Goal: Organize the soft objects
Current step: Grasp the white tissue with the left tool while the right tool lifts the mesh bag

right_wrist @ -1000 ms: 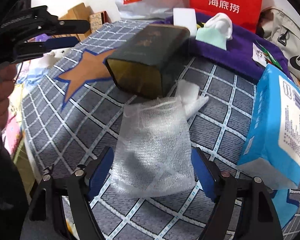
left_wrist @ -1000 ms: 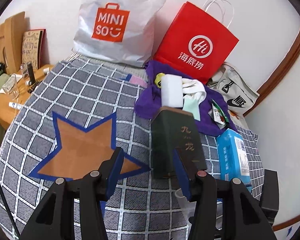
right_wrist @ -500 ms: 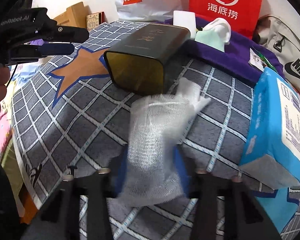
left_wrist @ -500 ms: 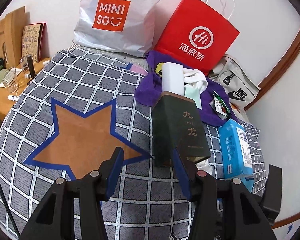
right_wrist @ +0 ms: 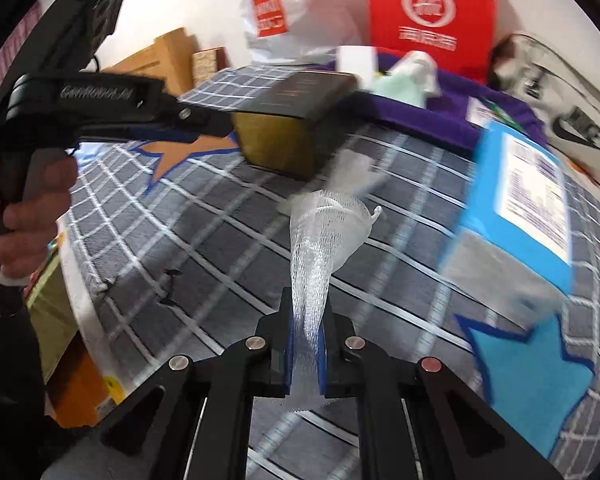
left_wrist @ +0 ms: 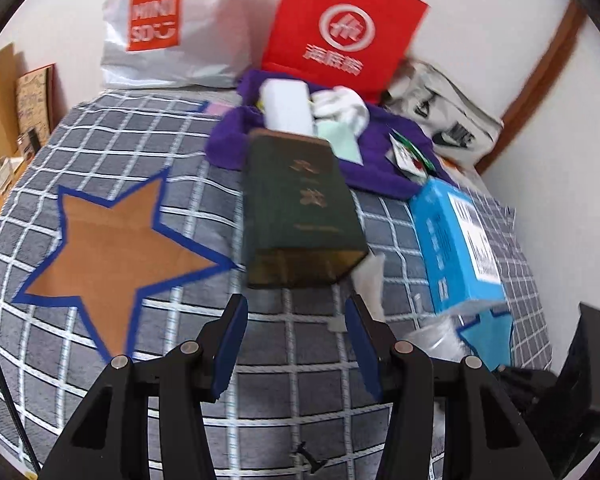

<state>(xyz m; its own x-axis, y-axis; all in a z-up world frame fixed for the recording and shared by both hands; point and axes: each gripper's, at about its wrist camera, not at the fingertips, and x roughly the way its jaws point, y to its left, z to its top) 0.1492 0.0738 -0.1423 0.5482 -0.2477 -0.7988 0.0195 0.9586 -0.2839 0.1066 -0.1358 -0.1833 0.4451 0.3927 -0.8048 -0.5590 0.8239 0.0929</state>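
The right gripper (right_wrist: 305,354) pinches the near end of the white mesh pouch (right_wrist: 326,236), whose free end trails toward the open mouth of the dark green box (right_wrist: 296,120) on the checked cloth (right_wrist: 204,248). The left gripper (left_wrist: 296,344), fingers spread and empty, hovers before that box. Done well, the lift probably keeps the pinch firm and clears the blue packet (right_wrist: 516,204) before feeding the pouch in.

White mesh pouch (right_wrist: 324,240) — pinched between right tongs (right_wrist: 304,356).
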